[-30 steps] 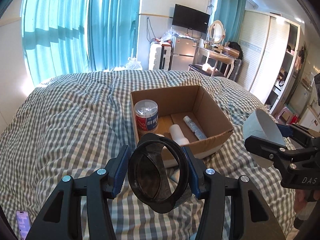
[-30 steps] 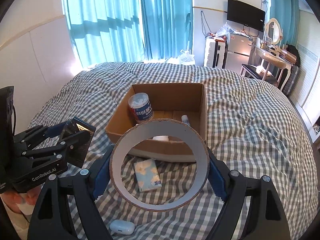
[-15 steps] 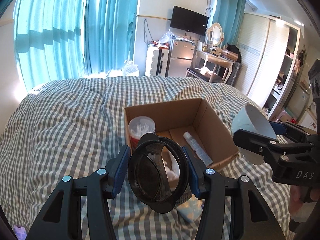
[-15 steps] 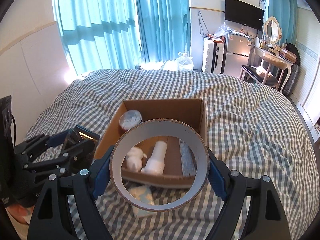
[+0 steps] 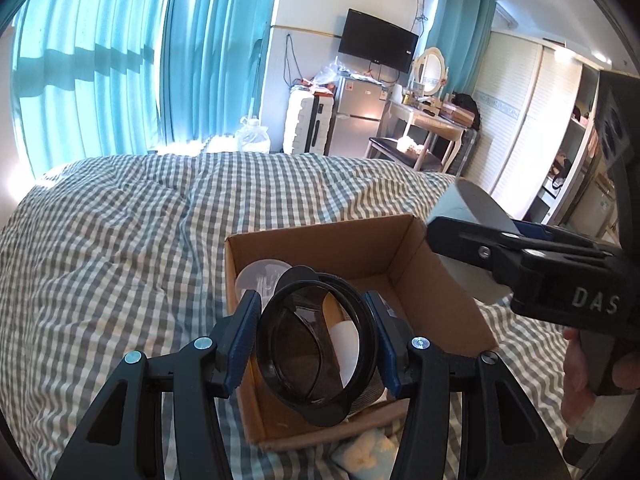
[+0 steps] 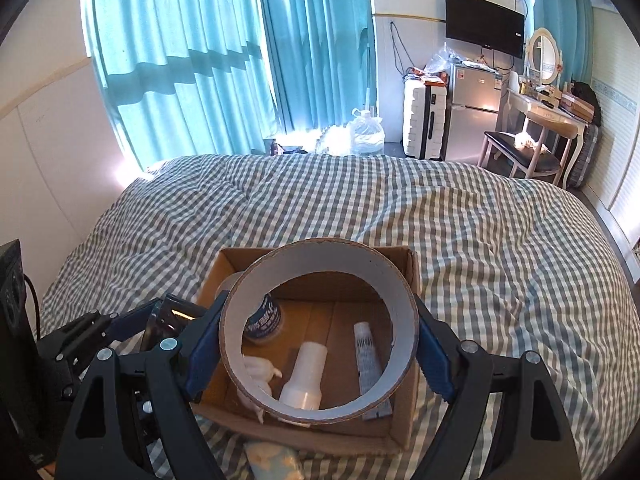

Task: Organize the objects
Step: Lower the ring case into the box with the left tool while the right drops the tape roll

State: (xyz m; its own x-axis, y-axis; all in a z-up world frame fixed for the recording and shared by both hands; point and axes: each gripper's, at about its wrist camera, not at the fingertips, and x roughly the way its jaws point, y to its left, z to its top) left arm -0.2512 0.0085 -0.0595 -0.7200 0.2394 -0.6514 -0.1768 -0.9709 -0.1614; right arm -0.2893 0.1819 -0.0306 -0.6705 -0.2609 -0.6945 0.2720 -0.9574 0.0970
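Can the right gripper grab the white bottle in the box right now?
Probably not yet. The right gripper is already shut on a tape roll, so its jaws are full. The white bottle lies uncovered in the open cardboard box, so nothing else seems to block it.

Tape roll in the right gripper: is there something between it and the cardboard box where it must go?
Nothing visible blocks it. The tape roll, held by the right gripper, is over the open-topped cardboard box. Inside lie a white bottle, a tube and a jar, so free floor is limited.
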